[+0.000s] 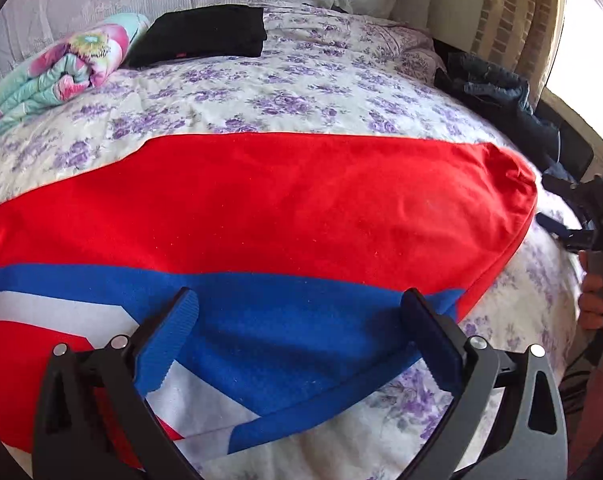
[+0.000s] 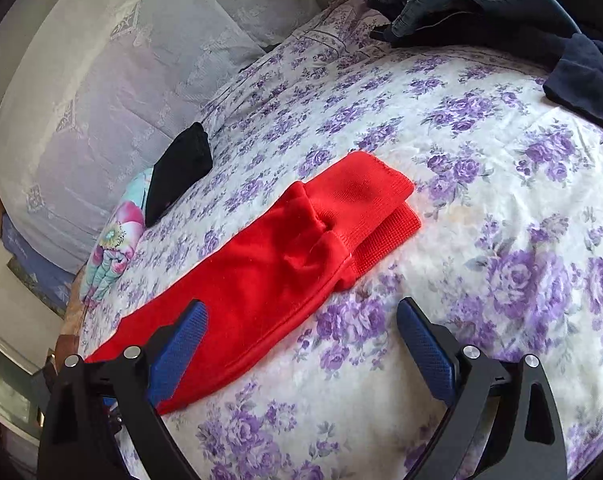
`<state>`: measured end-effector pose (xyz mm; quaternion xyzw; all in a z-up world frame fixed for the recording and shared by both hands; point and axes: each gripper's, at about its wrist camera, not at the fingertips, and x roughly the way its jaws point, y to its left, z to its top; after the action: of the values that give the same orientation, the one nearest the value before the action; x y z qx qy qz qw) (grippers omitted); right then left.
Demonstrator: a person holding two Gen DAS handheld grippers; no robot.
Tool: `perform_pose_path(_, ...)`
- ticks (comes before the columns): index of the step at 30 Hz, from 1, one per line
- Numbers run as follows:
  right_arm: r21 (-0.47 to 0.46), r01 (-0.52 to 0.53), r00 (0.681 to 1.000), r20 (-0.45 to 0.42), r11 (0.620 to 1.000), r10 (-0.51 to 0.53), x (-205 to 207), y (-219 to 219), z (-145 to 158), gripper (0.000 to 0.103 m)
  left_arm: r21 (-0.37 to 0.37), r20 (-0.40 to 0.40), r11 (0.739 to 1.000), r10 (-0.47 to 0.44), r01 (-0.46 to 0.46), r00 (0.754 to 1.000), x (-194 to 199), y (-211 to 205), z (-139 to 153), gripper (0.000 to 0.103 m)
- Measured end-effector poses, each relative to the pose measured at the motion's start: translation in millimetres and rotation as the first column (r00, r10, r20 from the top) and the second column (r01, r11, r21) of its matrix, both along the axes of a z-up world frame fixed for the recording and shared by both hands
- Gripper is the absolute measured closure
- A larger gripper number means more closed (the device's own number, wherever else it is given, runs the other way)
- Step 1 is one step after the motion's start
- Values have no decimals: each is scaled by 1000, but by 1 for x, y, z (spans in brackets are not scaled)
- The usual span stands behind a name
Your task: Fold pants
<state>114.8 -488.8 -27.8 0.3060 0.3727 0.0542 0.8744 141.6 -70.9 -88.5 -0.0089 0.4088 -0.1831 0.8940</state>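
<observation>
Across the purple-flowered white bedspread (image 2: 481, 184) I am seeing the red fleece pants with blue and white stripes (image 1: 285, 204) lying lengthwise, legs stacked, crosswise folds seemingly remaining, while my left gripper (image 1: 301, 320) and right gripper (image 2: 301, 332) are hovering spread wide, holding nothing.

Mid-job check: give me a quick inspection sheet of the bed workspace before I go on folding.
Surface: bedspread, purple floral, wrinkled.
Job's things: red pants lying flat, blue and white stripes; cuffs stacked.
Clutter: folded black garment; floral blanket; dark clothes pile.
Grippers: left gripper open above the stripes; right gripper open over the leg's edge.
Cables: nothing seen.
Surroundings: lace-covered cushions; window light.
</observation>
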Motion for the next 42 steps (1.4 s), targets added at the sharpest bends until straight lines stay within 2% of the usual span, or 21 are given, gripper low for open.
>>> perform_pose_path(2,26,10,1000,-9,1000,-10,11,-3,-2,6,-23,-2,1000,1,-1,1000,0,5,1,4)
perform_pose_path(4,41,29,999,-22,999,-28,22,-6,-5,6,-15,1,1000,2,-2,1000,-1,5,1,4)
perform_pose_path(9,16,46,998,-32,999,-45,44,-5,-7,5,11,6,1000,4,-4,1000,-2,2,1,4)
perform_pose_path(13,81,41,999,-32,996,-38,38,-1,-8,16,-9,4,1000,4,-4,1000,-2,4,1,4)
perform_pose_path(17,72,55,998,-35,996,-53,37,-3,-11,24,-9,4,1000,5,-5,1000,-1,4,1,4)
perform_pose_path(20,72,63,997,-41,995,-60,41,-3,-12,23,-7,5,1000,5,-5,1000,-2,4,1,4)
perform_pose_path(25,1,71,997,-26,997,-71,47,4,-12,25,-21,4,1000,5,-5,1000,-2,5,1,4)
perform_pose_path(27,-14,90,996,-25,996,-90,46,3,-13,36,-26,4,1000,7,-6,1000,-2,5,1,4)
perform_pose_path(29,-13,110,993,-29,994,-110,42,-3,-15,58,-30,4,1000,2,-2,1000,-2,6,2,4)
perform_pose_path(31,-9,109,993,-36,994,-109,40,-9,-16,68,-33,4,999,2,-2,1000,-2,6,2,4)
perform_pose_path(35,-139,81,997,-3,987,-82,39,8,3,77,-48,5,999,3,-3,1000,-2,9,2,4)
perform_pose_path(38,-313,62,995,95,948,-34,34,41,38,79,-88,4,996,2,-2,1000,-2,14,2,4)
perform_pose_path(41,-567,23,980,177,823,95,27,99,71,79,-160,4,987,3,-2,1000,-2,24,3,4)
perform_pose_path(42,-639,-4,970,184,769,158,25,122,76,79,-179,5,984,3,-2,1000,-3,26,3,4)
